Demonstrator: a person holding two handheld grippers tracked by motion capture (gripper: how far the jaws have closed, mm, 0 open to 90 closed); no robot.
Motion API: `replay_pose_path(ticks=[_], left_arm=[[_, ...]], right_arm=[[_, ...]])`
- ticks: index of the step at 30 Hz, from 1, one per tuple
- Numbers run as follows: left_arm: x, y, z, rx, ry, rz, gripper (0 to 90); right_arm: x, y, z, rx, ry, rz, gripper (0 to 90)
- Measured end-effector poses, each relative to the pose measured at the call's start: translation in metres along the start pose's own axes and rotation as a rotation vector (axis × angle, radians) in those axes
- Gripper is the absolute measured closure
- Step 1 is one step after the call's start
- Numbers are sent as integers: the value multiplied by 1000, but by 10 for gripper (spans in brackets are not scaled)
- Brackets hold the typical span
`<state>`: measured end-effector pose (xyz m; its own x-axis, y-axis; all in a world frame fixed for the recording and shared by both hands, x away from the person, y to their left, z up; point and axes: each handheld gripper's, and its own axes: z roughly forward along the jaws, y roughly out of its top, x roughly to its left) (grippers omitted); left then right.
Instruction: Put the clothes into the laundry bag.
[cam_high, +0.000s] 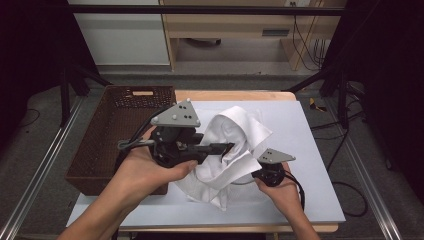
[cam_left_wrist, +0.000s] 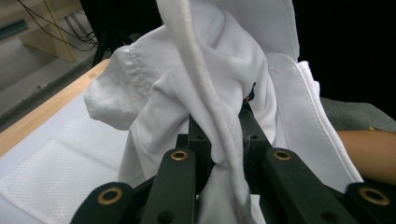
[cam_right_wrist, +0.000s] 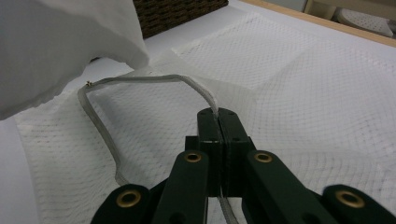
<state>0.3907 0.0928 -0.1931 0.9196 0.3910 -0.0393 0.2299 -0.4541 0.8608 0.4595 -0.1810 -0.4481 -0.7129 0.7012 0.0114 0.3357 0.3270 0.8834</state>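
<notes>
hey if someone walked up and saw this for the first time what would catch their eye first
Most likely the bunched white garment held up over the middle of the white table mat, gripped between two hand-held tools. The left gripper is shut on a gathered fold of it, while the right gripper pinches a thin mesh laundry bag by its corded edge. Next, the dark brown wicker basket at the table's left edge.
</notes>
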Motion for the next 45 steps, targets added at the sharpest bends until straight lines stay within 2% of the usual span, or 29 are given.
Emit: replay_pose_path(ticks=[13, 18, 25, 30, 34, 39, 40, 43, 45], left_arm=[[-19, -4, -10, -22, -53, 14, 791], [-20, -12, -9, -31, -89, -22, 790], [-28, -10, -11, -43, -102, -10, 790], [-35, -2, -20, -61, -91, 21, 790], [-32, -6, -17, -46, -68, 27, 790], [-17, -20, -5, -35, -71, -22, 790], [-17, -20, -5, -35, -71, -22, 790], [-6, -31, 5, -35, -87, -72, 790], [-5, -32, 6, -44, -103, -82, 790]], right_arm=[[-3, -1, 1, 1, 4, 23, 894], [-4, -2, 2, 2, 8, 28, 894], [-4, -2, 2, 1, 5, 22, 894], [-4, -2, 2, 3, 5, 25, 894], [-4, -2, 2, 4, 7, 27, 894], [-4, -1, 2, -3, 17, 41, 894], [-4, -1, 2, -3, 17, 41, 894], [-5, -1, 3, -4, 22, 51, 894], [-6, -1, 3, -5, 24, 54, 894]])
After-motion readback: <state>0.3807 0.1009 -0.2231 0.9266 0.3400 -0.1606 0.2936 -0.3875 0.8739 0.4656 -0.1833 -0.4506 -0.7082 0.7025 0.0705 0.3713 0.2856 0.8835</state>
